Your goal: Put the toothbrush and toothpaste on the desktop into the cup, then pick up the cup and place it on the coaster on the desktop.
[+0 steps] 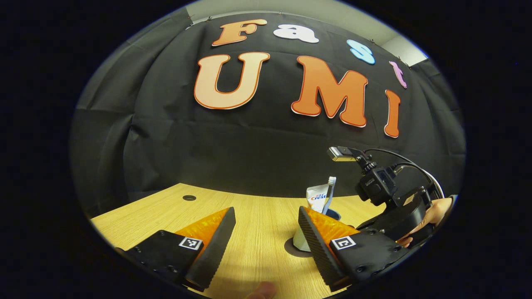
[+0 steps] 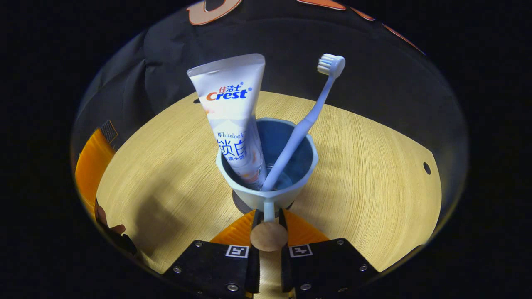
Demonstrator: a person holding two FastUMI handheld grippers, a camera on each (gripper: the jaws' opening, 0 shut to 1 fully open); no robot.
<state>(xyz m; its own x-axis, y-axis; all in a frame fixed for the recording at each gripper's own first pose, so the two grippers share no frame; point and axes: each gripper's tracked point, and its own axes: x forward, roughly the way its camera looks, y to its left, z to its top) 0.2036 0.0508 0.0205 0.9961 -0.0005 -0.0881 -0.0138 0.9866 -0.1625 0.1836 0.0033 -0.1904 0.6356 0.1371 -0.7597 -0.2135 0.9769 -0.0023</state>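
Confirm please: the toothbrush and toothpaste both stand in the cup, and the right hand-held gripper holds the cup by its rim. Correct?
Not the rim: the right gripper view shows the right hand-held gripper shut on the cup's handle. The toothbrush and toothpaste do stand inside.

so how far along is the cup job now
Done: the white toothpaste tube and pale blue toothbrush both stand in the light blue cup. In hand: the right tongs are closed on the cup's handle, the cup sitting on the dark round coaster. The left tongs are open. Left: release the handle.
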